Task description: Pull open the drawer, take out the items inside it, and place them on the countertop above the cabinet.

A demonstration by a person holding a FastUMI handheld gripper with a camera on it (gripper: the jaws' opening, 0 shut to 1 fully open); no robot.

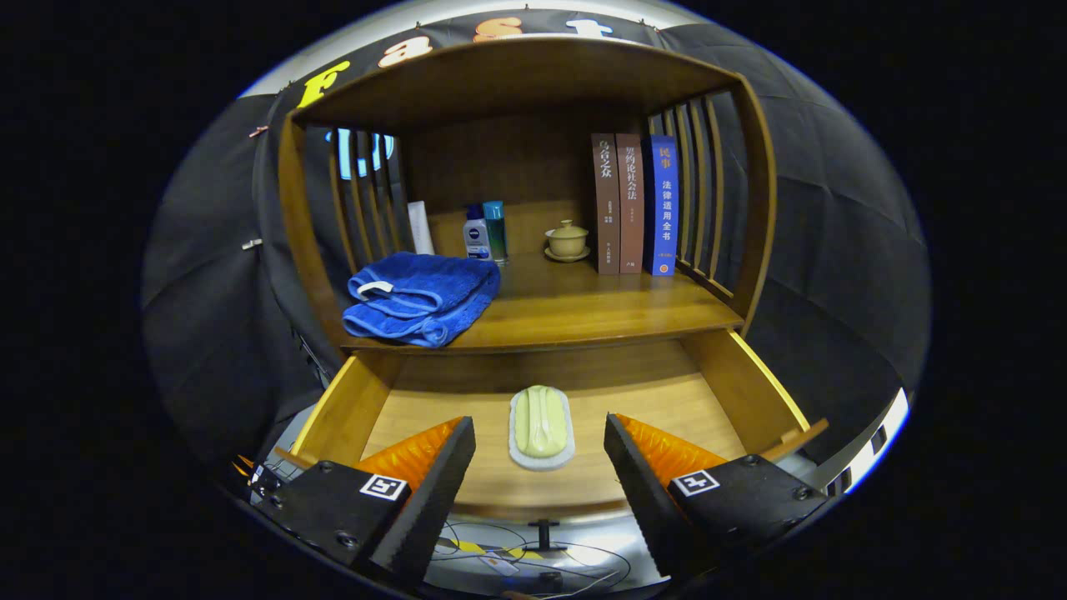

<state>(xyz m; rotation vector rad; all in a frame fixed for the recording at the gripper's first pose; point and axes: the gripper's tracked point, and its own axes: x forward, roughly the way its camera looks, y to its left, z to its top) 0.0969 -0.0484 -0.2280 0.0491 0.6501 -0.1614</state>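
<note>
The gripper (pixel 540 433) hangs above the front edge of the pulled-out drawer (pixel 750 392), looking along its two fingers into the cabinet, tilted a little downward so that the drawer floor and the countertop (pixel 583 312) above it both show. Its fingers (pixel 433 492) are spread wide apart and hold nothing; their black toothed pads face each other across the gap. The soap dish (pixel 542 428) lies on the drawer floor between the fingertips and just ahead of them, apart from both pads. It is a pale oval tray carrying a light green bar, and its long axis runs straight away from the gripper, from the drawer's front toward the back. The drawer's knob (pixel 543 528) shows below the front panel, between the fingers. On the countertop a folded blue towel (pixel 421 298) rests at the left near the front edge. Farther back stand two bottles (pixel 486 233), a small lidded cup (pixel 568 240) on a saucer, and three upright books (pixel 633 204) against the slatted right side.
</note>
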